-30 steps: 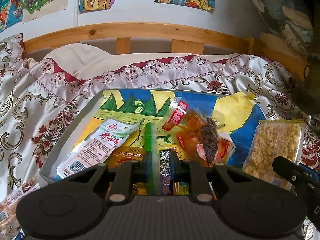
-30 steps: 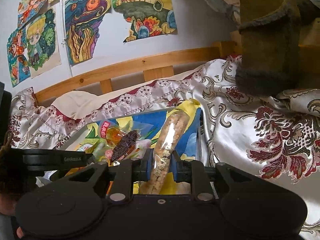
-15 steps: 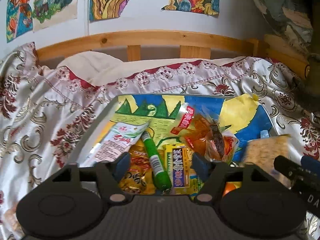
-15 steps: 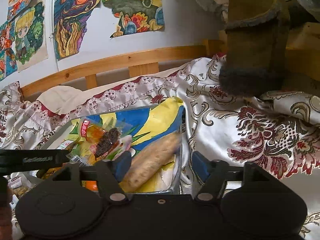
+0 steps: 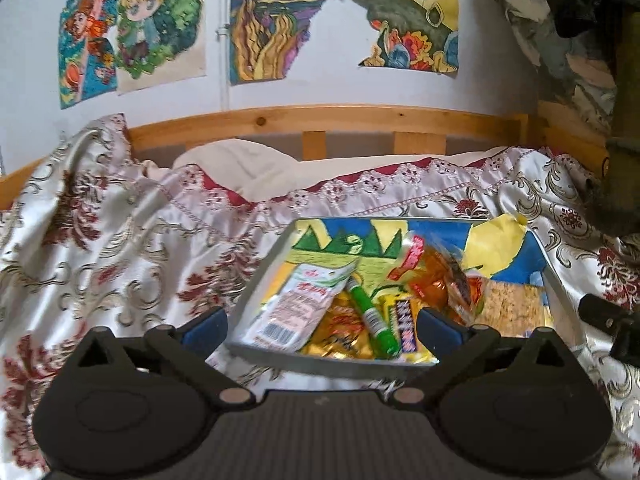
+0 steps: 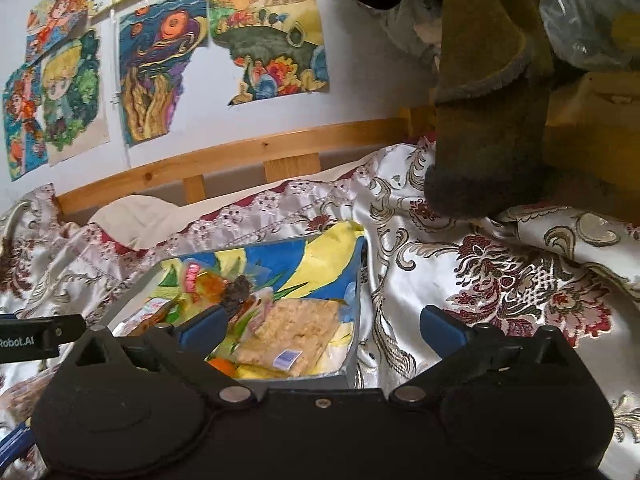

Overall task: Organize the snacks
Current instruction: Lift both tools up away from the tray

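A white wall (image 5: pixel 288 92) carries colourful drawings (image 5: pixel 132 28) toward 12 o'clock, above a wooden bed rail (image 5: pixel 320 120) and floral satin bedspread (image 5: pixel 100 248).

My left gripper (image 5: pixel 322 326): matte black body across frame bottom, ribbed centre panel, two round lobes w/ silver pivot screws, blue pads. Right gripper (image 6: pixel 320 324): same build, smooth centre, one small centre screw.

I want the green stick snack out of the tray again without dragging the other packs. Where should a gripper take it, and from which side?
Probably grip the green stick snack mid-length, pads across its narrow width, coming from above. It lies flat and slanted on top of the other packs in the tray, with the white packet tight against its left side.
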Demonstrator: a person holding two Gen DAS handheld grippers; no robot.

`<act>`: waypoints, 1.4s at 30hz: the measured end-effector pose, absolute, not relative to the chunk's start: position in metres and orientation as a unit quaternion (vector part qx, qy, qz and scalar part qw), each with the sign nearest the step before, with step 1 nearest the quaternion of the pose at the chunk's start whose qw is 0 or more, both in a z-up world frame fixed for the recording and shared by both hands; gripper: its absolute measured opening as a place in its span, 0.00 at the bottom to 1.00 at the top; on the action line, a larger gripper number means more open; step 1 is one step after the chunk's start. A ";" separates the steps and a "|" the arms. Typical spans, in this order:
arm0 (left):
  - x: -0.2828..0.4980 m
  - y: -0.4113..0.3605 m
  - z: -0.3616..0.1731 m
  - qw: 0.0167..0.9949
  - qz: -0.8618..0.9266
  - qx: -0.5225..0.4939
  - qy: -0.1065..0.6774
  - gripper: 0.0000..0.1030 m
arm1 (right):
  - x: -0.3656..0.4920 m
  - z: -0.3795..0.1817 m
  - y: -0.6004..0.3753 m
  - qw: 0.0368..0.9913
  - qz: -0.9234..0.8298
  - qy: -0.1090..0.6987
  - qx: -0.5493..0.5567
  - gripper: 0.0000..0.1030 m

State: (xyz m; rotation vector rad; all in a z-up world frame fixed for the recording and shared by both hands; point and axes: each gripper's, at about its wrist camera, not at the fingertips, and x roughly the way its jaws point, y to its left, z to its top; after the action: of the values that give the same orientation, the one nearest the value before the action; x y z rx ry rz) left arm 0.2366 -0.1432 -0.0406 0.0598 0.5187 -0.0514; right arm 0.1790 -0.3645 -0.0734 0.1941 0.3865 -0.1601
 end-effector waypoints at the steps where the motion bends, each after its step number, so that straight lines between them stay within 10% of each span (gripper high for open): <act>1: 0.230 -0.140 -0.039 0.966 -0.024 0.031 0.256 0.99 | 0.174 -0.071 -0.363 0.974 -0.079 0.189 0.094 0.99; 42: 0.068 0.004 -0.057 0.932 -0.081 0.165 0.312 1.00 | 0.019 -0.068 -0.217 0.971 0.074 0.220 0.061 0.99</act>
State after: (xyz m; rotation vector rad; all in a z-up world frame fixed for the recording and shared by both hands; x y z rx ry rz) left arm 0.0678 0.0042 -0.0570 0.3377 0.6385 -0.1649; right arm 0.0186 -0.2166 -0.0677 0.1226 0.4433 0.1500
